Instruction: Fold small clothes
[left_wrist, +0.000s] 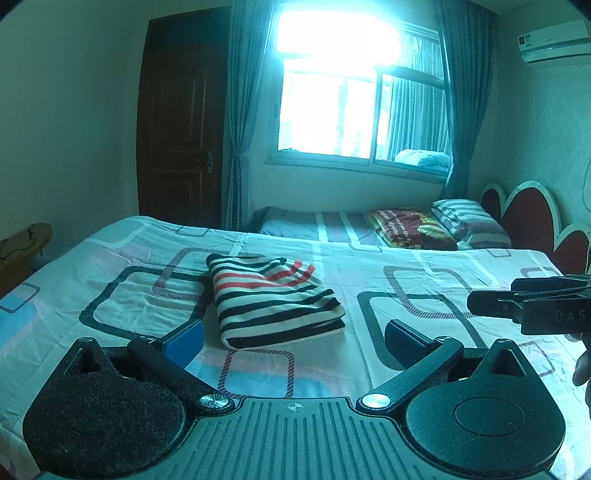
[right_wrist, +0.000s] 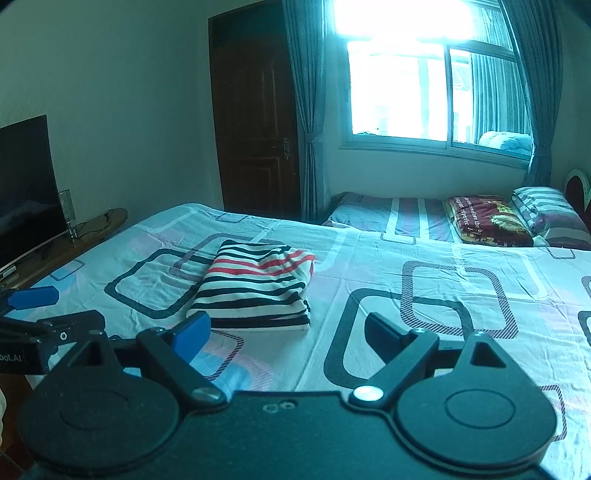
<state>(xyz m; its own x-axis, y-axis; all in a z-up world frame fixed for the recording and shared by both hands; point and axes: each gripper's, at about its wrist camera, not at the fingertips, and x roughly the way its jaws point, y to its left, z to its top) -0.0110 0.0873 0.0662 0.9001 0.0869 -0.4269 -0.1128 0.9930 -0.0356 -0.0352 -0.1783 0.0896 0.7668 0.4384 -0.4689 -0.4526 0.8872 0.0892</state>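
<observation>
Folded striped garment (left_wrist: 275, 301) lies on the bed (left_wrist: 406, 280), both my grippers empty above it.

My left gripper (left_wrist: 293, 338) hangs just short of the garment's near edge, jaws spread wide, gripping nothing. My right gripper (right_wrist: 288, 330) hovers to its right, jaws likewise released. A pillow (right_wrist: 550, 214) sits far back.
</observation>
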